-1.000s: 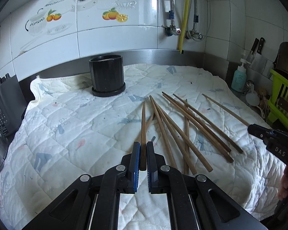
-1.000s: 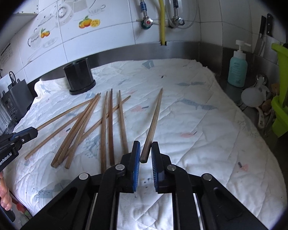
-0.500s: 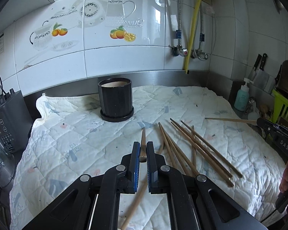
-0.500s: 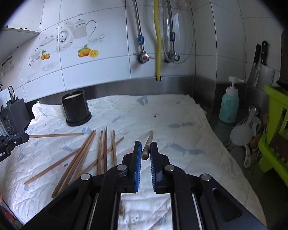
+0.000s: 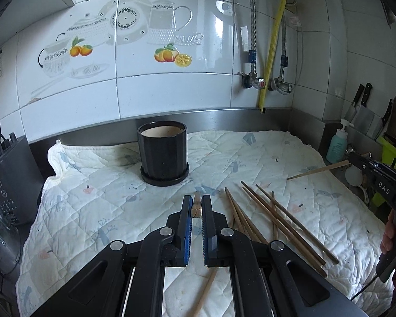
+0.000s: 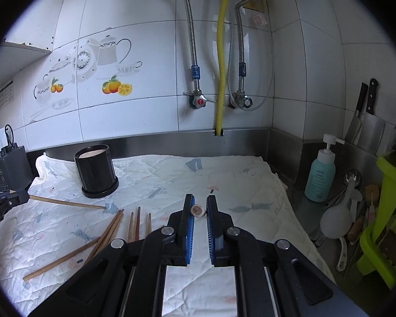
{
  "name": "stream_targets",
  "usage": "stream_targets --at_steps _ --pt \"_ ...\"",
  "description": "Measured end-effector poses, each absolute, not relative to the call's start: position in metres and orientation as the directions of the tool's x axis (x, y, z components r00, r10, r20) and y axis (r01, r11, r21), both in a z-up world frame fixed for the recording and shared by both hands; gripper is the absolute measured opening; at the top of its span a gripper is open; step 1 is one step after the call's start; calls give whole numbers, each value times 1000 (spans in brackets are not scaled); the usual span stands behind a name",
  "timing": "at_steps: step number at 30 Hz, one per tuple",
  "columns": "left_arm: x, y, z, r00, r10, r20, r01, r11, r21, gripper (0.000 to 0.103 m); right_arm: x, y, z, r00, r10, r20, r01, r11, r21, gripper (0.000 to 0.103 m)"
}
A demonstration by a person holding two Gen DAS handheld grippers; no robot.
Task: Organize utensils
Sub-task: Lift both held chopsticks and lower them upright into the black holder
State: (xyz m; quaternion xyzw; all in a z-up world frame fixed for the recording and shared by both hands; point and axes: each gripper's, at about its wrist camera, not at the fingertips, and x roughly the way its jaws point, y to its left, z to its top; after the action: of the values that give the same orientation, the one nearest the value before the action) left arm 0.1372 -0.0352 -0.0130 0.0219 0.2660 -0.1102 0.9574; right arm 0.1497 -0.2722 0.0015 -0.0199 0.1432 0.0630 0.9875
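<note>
My left gripper (image 5: 197, 206) is shut on one wooden chopstick (image 5: 196, 204), held above the quilted cloth (image 5: 92, 211) and seen almost end-on. My right gripper (image 6: 198, 208) is shut on another chopstick (image 6: 198, 210), also end-on. Each held chopstick shows from the other view, the right one (image 5: 319, 170) and the left one (image 6: 66, 203). The black holder cup (image 5: 163, 155) stands at the back of the cloth; it also shows in the right wrist view (image 6: 95, 171). Several loose chopsticks (image 5: 272, 216) lie on the cloth.
A dark appliance (image 5: 5, 182) stands at the left edge. A soap bottle (image 6: 320, 175), ladles (image 6: 340, 211), knives (image 6: 367, 121) and a green rack (image 6: 382, 224) crowd the right side. Pipes and valves (image 6: 219, 79) run down the tiled wall.
Both grippers have lifted their chopsticks off the cloth and risen. The views now look more level at the wall, with the chopsticks pointing forward.
</note>
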Motion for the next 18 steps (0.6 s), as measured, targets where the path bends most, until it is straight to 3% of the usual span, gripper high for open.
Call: stream_targets --at_steps 4,18 --pt "143 -33 -4 847 -208 -488 230 973 -16 6 154 -266 12 949 136 -284 -157 986 -52 11" --pt "174 -1 58 857 -265 -441 262 963 -69 6 187 -237 85 856 392 -337 -421 907 -13 10"
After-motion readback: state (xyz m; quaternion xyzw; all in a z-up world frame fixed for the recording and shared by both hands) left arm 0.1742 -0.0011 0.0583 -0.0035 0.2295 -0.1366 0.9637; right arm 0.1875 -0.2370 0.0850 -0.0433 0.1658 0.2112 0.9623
